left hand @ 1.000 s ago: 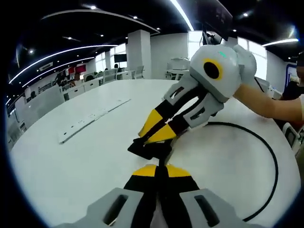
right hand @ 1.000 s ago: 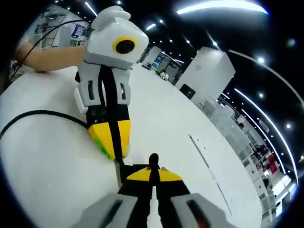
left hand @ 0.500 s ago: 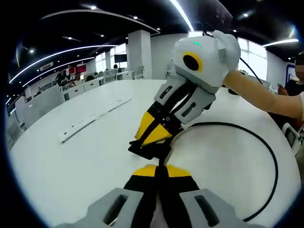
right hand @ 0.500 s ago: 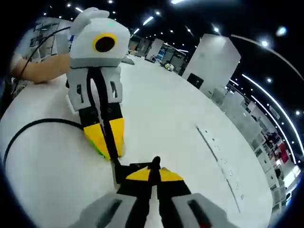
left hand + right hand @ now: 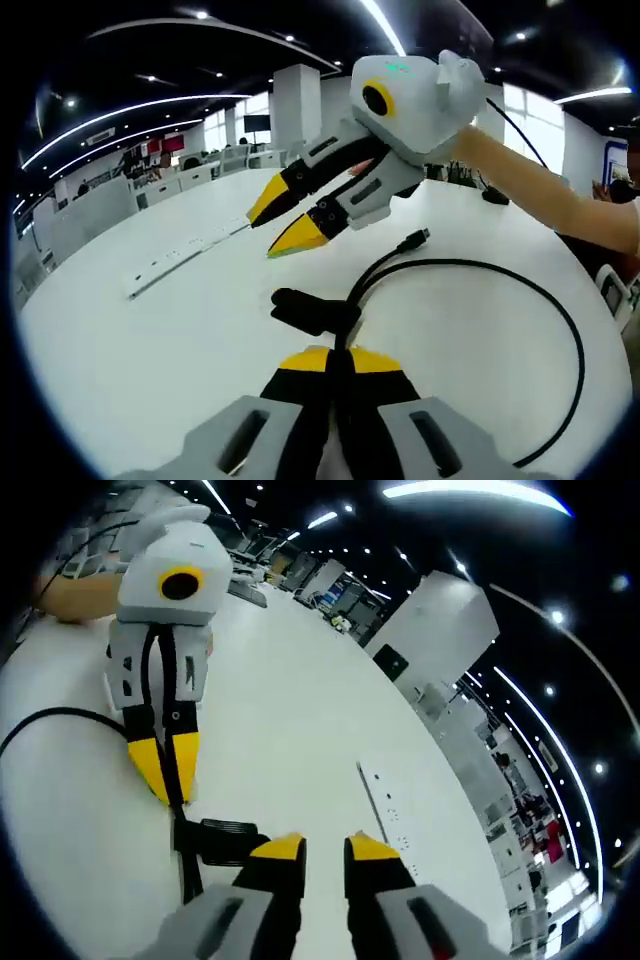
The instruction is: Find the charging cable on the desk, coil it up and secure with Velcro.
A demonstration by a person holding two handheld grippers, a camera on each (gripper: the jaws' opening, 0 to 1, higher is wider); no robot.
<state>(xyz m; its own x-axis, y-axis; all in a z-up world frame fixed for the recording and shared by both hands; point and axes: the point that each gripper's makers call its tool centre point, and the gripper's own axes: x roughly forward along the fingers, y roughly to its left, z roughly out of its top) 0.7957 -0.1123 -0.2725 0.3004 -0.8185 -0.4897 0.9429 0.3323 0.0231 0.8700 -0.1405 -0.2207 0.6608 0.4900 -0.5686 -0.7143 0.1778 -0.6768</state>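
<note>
My left gripper point(image 5: 335, 362) clamps the cable point(image 5: 560, 330) at lower centre; right gripper point(image 5: 283, 222) apart, upper centre.

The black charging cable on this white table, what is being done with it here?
A person works the thin black charging cable with two hand-held claws. The left claw is shut on the cable beside its black Velcro strap. The right claw is open and lifted off the round white table. The cable lies in one loose loop, its plug end free, not yet strapped.
</note>
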